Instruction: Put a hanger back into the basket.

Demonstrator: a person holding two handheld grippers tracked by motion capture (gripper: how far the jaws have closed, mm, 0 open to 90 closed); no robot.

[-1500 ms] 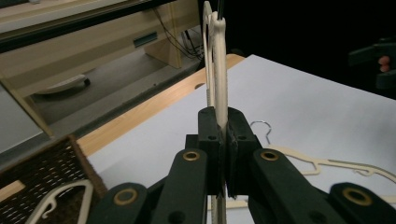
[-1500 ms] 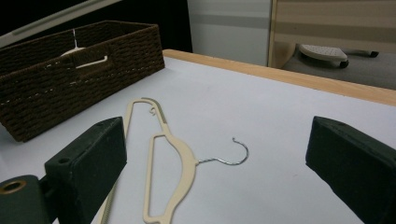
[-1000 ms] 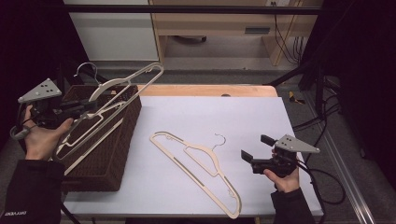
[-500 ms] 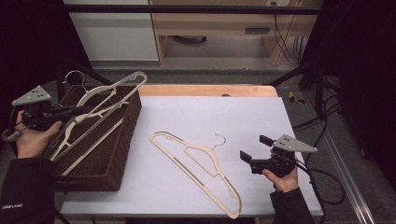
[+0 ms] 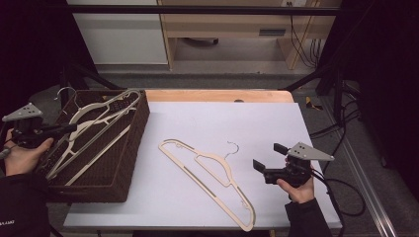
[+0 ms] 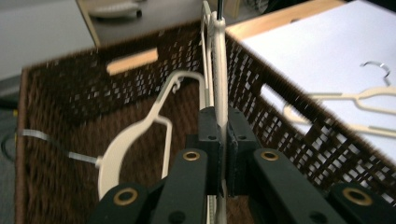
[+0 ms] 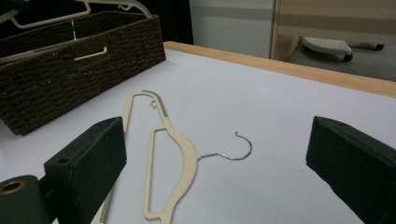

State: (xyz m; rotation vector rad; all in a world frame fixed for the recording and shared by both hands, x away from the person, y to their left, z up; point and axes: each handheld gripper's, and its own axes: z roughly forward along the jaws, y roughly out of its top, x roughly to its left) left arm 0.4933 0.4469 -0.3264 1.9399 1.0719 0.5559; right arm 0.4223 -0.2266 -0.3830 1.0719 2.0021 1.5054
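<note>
- left gripper (image 5: pixel 69 128) sits at the left edge of the wicker basket (image 5: pixel 126 173), jaws pinched tight on a cream hanger (image 5: pixel 94 121); in the left gripper view the pads (image 6: pixel 211 135) press flat on both sides of the hanger's thin bar, no gap to see.
- held hanger runs from the jaws up and across the basket toward its far right corner, tilted, its far end resting on the basket's rim by the table edge.
- a 2nd cream hanger (image 5: pixel 81 158) lies lower inside the same basket, under the held one; its metal hook (image 5: pixel 63 91) pokes up at the basket's far left.
- basket stands on the left part of the table (image 5: pixel 212 118), which has a white top w/ a wooden strip along the far edge.
- right gripper (image 5: pixel 267 160) hovers low over the table's near right part, jaws wide apart, nothing between them; the person's hand holds it from below.
- 3rd cream hanger (image 5: pixel 207 177) lies flat on the white top, mid-table, well apart from the basket, its hook (image 5: pixel 233 147) pointing toward the right gripper.
- in the right gripper view that hanger (image 7: pixel 161 154) lies ahead between the two open jaws, not touched by either.
</note>
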